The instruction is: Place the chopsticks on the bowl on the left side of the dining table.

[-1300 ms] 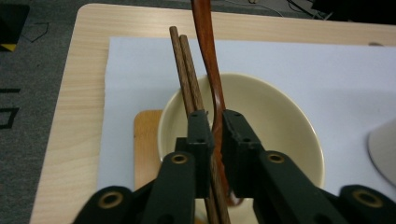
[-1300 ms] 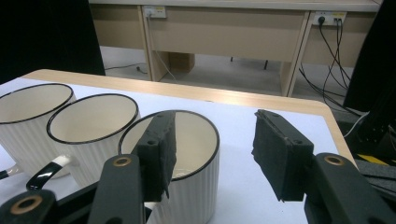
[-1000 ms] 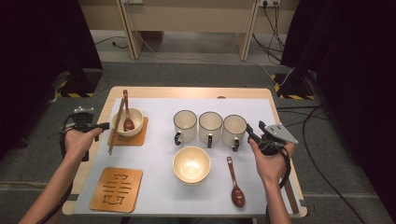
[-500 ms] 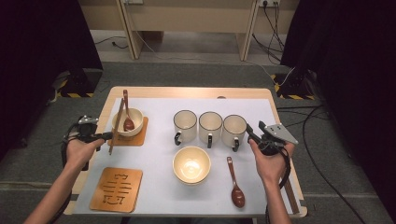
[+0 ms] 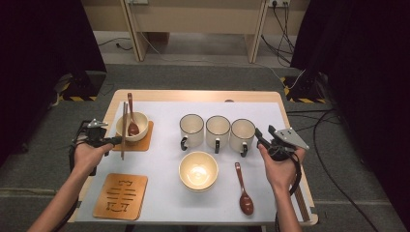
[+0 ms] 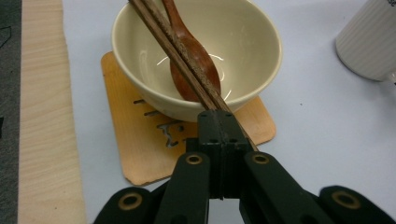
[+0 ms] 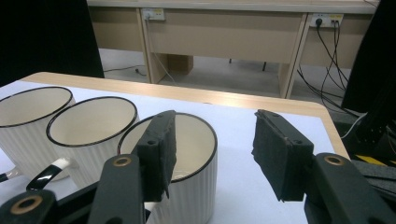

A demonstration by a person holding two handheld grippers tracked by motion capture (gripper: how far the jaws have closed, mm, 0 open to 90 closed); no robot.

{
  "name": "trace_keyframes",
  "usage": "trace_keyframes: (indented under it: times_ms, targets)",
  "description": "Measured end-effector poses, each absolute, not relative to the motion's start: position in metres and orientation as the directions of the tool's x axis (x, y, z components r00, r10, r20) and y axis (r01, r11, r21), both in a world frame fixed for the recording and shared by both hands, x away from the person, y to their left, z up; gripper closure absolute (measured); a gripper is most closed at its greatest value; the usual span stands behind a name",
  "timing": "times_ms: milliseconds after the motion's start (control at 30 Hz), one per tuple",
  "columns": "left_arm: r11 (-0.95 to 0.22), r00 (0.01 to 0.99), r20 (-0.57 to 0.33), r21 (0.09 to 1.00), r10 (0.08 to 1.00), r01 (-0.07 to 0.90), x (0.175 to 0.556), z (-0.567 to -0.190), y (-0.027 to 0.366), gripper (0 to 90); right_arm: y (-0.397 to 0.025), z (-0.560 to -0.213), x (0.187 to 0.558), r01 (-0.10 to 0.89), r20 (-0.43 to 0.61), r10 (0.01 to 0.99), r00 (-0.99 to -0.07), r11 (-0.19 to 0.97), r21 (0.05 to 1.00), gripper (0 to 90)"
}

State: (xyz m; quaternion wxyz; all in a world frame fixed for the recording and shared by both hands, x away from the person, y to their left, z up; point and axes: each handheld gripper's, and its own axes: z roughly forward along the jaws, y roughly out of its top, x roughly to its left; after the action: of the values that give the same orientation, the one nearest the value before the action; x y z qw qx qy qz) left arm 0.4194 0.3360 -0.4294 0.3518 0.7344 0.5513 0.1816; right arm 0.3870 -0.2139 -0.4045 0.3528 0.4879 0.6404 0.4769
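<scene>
Brown wooden chopsticks [image 6: 187, 60] — paired, slanting across the cream bowl [image 6: 140, 46].

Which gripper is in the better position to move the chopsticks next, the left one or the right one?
The left. The left gripper is already shut on the chopsticks, which lie across the bowl on its coaster. The right gripper is open beside the nearest mug, far across the table.

Glossy glazed bowl [image 6: 196, 56], rough wooden chopsticks [image 6: 182, 56], seemingly wooden coaster [image 6: 140, 149].

Table [image 5: 290, 104] bears 3 mugs [image 5: 218, 131], 2 coasters [image 5: 120, 195].
</scene>
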Motion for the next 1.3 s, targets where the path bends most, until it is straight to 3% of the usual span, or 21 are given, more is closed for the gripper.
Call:
trace_keyframes:
  times_ms: [600, 1300]
  targets:
    - [-0.195, 0.394, -0.118, 0.72, 0.911, 0.666, 0.427, -0.431, 0.299, 89.3, -0.216, -0.403, 0.386, 0.286, 0.014, 0.962, -0.271, 0.067, 0.956, 49.3]
    - [-0.199, 0.403, -0.115, 0.728, 0.908, 0.656, 0.447, -0.43, 0.271, 89.3, -0.217, -0.404, 0.386, 0.287, 0.017, 0.963, -0.27, 0.063, 0.956, 49.3]
